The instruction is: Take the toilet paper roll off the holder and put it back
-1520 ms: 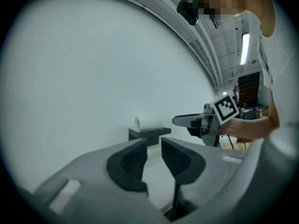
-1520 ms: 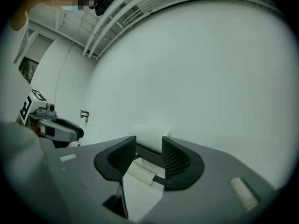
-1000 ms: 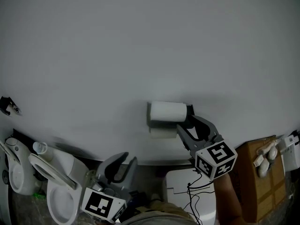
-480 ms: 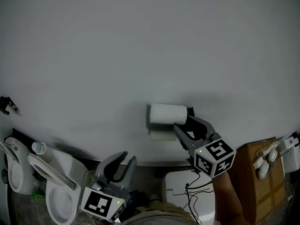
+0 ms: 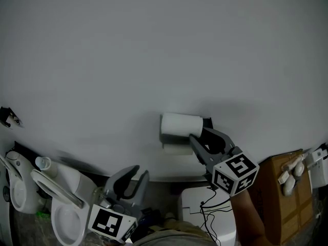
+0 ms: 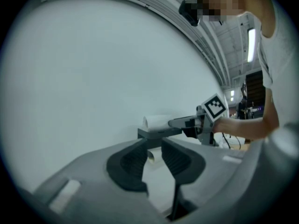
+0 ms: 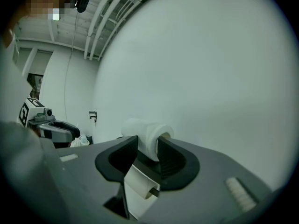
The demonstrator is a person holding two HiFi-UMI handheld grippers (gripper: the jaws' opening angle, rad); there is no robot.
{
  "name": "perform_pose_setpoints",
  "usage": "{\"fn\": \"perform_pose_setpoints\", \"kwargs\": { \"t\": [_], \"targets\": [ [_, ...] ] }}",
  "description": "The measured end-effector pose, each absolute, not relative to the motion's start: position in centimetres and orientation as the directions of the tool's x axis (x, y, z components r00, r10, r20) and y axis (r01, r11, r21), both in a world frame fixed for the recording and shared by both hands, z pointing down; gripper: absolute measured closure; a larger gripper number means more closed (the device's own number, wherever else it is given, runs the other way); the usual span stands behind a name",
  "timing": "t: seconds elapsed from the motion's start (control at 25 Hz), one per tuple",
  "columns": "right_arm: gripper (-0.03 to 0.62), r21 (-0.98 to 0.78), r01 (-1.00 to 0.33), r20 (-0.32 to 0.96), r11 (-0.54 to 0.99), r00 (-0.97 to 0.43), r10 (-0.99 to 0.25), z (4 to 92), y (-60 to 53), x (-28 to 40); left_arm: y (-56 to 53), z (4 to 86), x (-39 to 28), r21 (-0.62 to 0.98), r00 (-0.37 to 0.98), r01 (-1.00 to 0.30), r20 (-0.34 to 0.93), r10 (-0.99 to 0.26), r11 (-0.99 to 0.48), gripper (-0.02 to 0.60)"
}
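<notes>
A white toilet paper roll sits on a dark holder fixed to the white wall, and a loose sheet hangs below it. My right gripper reaches in from the right and straddles the roll's right end. Its jaws have just been closing. In the right gripper view the roll fills the gap and both pads touch it. My left gripper hangs low and to the left, well away from the roll. It stands open a little, with nothing between its jaws. The left gripper view also shows the roll.
A toilet with its seat up stands at the lower left, next to a white jug-like thing. A white box with black cables sits below the roll. At the right is a brown cardboard box.
My right gripper has slid a little left along the roll's end and its jaws have narrowed onto it. The left gripper and the roll have kept still.
</notes>
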State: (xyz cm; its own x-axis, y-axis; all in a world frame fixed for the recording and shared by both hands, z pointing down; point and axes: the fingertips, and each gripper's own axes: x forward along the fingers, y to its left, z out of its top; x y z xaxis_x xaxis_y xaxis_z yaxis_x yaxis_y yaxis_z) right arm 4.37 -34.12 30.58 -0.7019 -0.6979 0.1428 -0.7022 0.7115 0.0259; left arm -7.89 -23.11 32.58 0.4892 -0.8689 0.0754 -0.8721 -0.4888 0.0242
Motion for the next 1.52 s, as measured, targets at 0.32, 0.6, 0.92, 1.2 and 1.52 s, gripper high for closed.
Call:
{"fn": "perform_pose_setpoints", "kwargs": {
  "t": [0.32,0.6,0.92,1.2,1.52],
  "targets": [
    [0.484,-0.02,-0.664,0.079,0.748,-0.747,-0.661,30.1,-33.6,4.0,-23.2,32.7,-7.7,0.024,0.493,-0.87,0.073,-0.867,-0.493,0.499],
    [0.522,-0.059,-0.643,0.037,0.763,-0.766,-0.642,29.5,-33.3,4.2,-23.4,32.5,-7.5,0.027,0.497,-0.868,0.073,-0.865,-0.496,0.499],
    [0.523,-0.067,-0.639,0.007,0.767,-0.769,-0.64,29.0,-32.9,4.2,-25.4,30.4,-7.5,-0.021,0.557,-0.83,-0.011,-0.83,-0.557,0.476],
    [0.523,-0.062,-0.637,-0.006,0.769,-0.77,-0.638,28.8,-32.7,4.3,-28.1,28.8,-6.6,-0.029,0.64,-0.768,-0.033,-0.768,-0.639,0.434],
    [0.523,-0.05,-0.599,-0.052,0.799,-0.797,-0.601,27.5,-31.1,5.1,-29.6,27.2,-4.3,-0.035,0.696,-0.718,-0.069,-0.715,-0.696,0.41]
  ]
}}
